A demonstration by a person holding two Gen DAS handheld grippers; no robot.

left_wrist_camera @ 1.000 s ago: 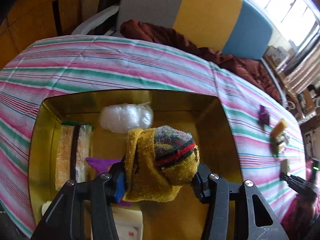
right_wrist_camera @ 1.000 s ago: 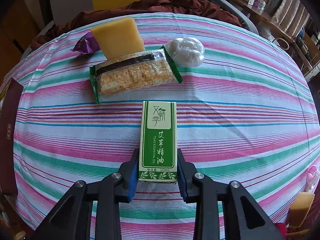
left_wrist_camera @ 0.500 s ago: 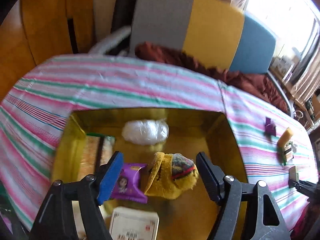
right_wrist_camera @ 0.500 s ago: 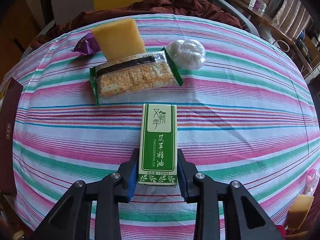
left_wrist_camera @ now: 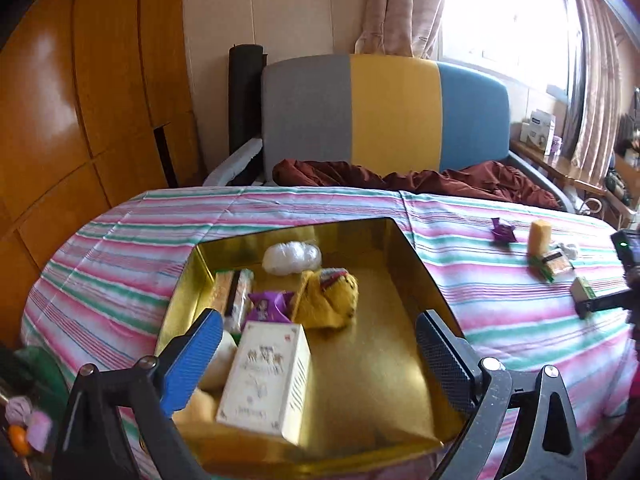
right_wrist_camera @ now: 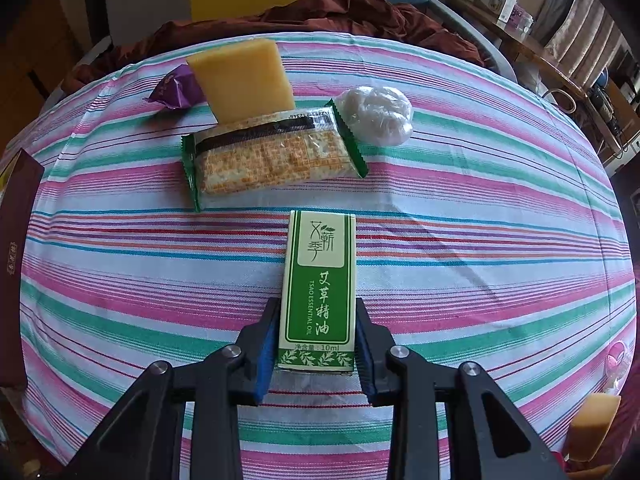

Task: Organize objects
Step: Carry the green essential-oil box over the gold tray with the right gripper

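Note:
My left gripper (left_wrist_camera: 318, 324) hovers above the near side of a gold tray (left_wrist_camera: 416, 280). Its jaws are opening wide, and the pads press on nothing. In the tray lie a yellow knit bundle (left_wrist_camera: 326, 300), a purple packet (left_wrist_camera: 268, 308), a cracker pack (left_wrist_camera: 234, 294), a white wrapped ball (left_wrist_camera: 292, 258) and a white box (left_wrist_camera: 266, 380). My right gripper (right_wrist_camera: 317, 304) is shut on a green essential-oil box (right_wrist_camera: 318, 280) resting on the striped cloth. Beyond it lie another cracker pack (right_wrist_camera: 272, 156), a yellow block (right_wrist_camera: 240, 80), a purple packet (right_wrist_camera: 176, 90) and a white wrapped ball (right_wrist_camera: 376, 116).
A striped tablecloth (left_wrist_camera: 120, 248) covers the round table. Behind it stands a grey, yellow and blue chair (left_wrist_camera: 384, 116) with a maroon cloth (left_wrist_camera: 420, 180) on it. A dark red lid (right_wrist_camera: 16, 248) sits at the table's left edge. Another yellow block (right_wrist_camera: 592, 420) lies at the lower right.
My left gripper let go of the yellow knit bundle, which now lies in the tray, then opened wide and drew back and upward. My right gripper stayed shut on the green box.

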